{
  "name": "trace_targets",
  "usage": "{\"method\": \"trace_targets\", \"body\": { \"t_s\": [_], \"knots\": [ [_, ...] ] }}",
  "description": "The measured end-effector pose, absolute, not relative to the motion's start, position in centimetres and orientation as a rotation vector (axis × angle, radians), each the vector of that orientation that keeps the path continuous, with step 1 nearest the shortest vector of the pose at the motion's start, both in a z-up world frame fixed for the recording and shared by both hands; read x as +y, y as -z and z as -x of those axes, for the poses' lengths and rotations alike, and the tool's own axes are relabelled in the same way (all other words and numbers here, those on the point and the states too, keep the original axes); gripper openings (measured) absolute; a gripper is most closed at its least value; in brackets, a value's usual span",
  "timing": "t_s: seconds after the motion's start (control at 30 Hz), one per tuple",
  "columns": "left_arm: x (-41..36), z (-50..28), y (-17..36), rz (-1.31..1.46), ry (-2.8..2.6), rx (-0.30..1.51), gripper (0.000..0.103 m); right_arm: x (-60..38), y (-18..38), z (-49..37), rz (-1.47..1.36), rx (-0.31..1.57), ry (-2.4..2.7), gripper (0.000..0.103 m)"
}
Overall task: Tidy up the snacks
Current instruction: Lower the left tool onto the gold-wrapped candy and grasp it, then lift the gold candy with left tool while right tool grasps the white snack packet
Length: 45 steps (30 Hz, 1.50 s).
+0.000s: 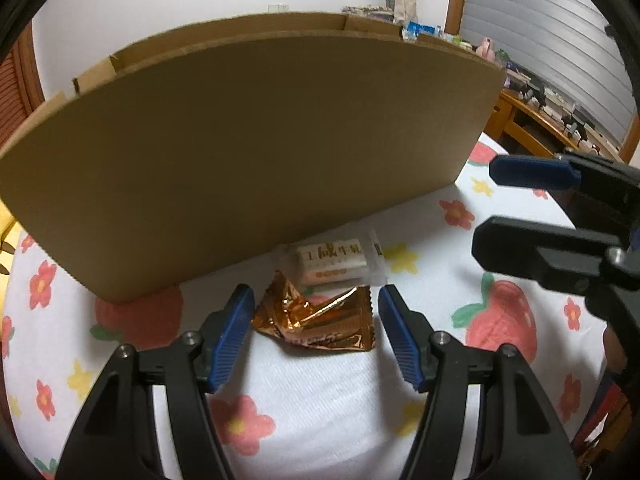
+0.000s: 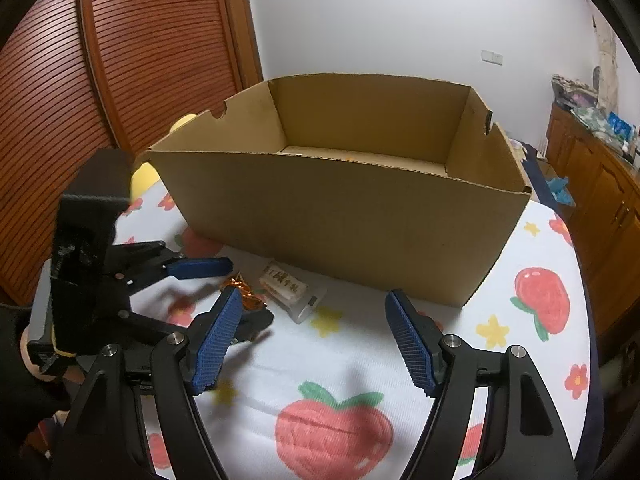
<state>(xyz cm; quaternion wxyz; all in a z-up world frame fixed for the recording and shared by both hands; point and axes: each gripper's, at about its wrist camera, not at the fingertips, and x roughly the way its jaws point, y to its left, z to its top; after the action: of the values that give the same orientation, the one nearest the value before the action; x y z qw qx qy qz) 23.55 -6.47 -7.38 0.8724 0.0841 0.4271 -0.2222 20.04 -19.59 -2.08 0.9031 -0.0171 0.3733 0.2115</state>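
An orange foil snack packet (image 1: 316, 320) lies crumpled on the flowered tablecloth (image 1: 320, 400), just in front of a cardboard box (image 1: 248, 152). My left gripper (image 1: 316, 294) is open, with one blue pad on either side of the packet and neither pressing on it. A white wrapped snack (image 1: 336, 266) lies against the box wall just beyond. My right gripper (image 2: 314, 295) hangs open over the cloth to the right, with nothing between its fingers. In the right wrist view the left gripper (image 2: 246, 292) stands over the foil packet (image 2: 239, 283), beside the white snack (image 2: 286, 288). The open-topped box (image 2: 344, 208) shows its bare floor.
A slatted wooden door (image 2: 120, 80) stands behind on the left. A wooden cabinet (image 2: 600, 184) with clutter on top runs along the right. Something yellow (image 2: 144, 176) shows behind the box's left corner. The table's right edge (image 2: 588, 320) curves close by.
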Motion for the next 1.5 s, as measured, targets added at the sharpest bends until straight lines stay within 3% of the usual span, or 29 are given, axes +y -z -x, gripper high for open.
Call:
{"method": "trace_targets", "body": {
  "t_s": [0.1, 0.27, 0.3, 0.43, 1.17, 1.5],
  "knots": [
    [-6.6, -23.8, 7.7, -0.185, 0.460, 0.898, 0.064, -19.3, 2.2, -20.3, 0.043, 0.777, -0.445, 0.076],
    [-6.4, -23.7, 7.9, -0.178, 0.472, 0.895, 0.048, -18.7, 2.6, -20.7, 0.066, 0.792, -0.462, 0.076],
    [-6.2, -23.6, 7.9, -0.174, 0.478, 0.893, 0.041, -18.7, 2.8, -20.9, 0.069, 0.796, -0.464, 0.076],
    [-5.6, -23.0, 7.9, -0.176, 0.475, 0.891, 0.035, -18.3, 3.4, -21.4, 0.077, 0.818, -0.472, 0.076],
    [0.9, -21.2, 4.9, -0.080, 0.395, 0.811, 0.035, -13.0, 6.5, -25.4, 0.214, 0.919, -0.560, 0.069],
    [1.6, -20.5, 4.5, -0.080, 0.406, 0.806, 0.035, -13.0, 7.3, -25.2, 0.261, 0.961, -0.559, 0.040]
  ]
}}
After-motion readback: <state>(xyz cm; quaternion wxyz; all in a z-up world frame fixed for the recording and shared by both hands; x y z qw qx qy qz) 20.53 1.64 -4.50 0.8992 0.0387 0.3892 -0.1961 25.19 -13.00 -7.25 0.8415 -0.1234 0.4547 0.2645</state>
